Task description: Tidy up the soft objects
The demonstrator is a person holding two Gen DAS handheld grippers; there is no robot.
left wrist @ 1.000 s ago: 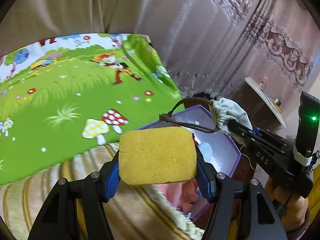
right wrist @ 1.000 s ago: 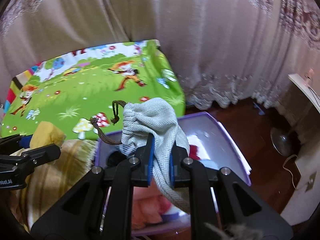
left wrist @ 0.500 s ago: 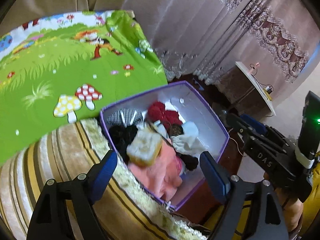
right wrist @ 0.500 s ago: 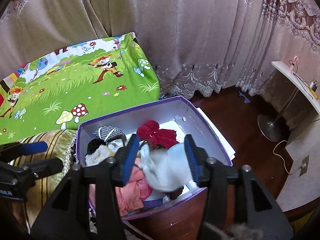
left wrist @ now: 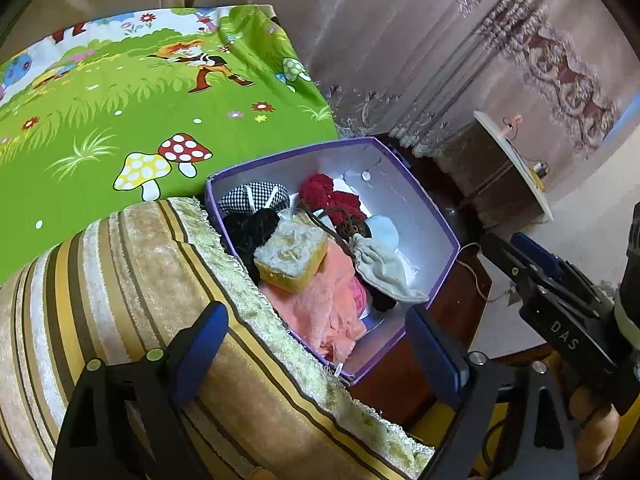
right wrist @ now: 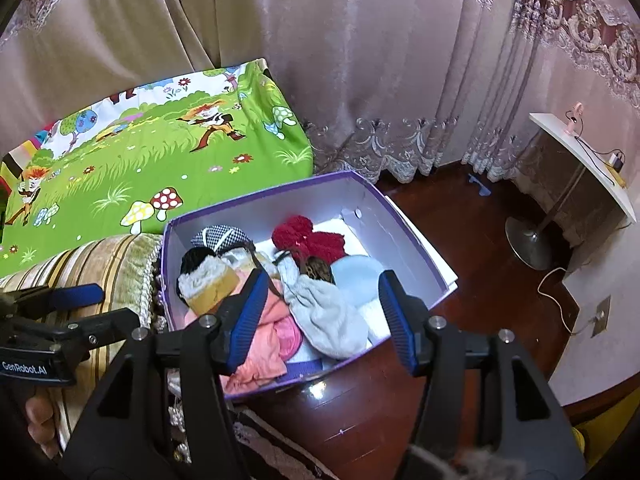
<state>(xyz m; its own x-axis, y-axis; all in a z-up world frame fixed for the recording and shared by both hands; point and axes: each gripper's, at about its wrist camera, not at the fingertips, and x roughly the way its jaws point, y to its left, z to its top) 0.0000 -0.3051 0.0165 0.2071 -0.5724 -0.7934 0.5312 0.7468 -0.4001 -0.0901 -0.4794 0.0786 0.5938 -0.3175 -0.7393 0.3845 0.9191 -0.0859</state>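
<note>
Purple box, yellow sponge, seemingly grey pouch.

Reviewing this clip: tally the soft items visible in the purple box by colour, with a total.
In the purple box:
Yellow: 1, sponge
Grey: 1, drawstring pouch
Red: 1, knit item
Pink: 1, fluffy cloth
Checked black-and-white: 1
Black: 1
Pale blue: 1, round pad
Total: 7 distinguishable

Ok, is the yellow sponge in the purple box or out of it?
In. The yellow sponge lies on the pink cloth inside the purple box, clear of the open left gripper.
</note>
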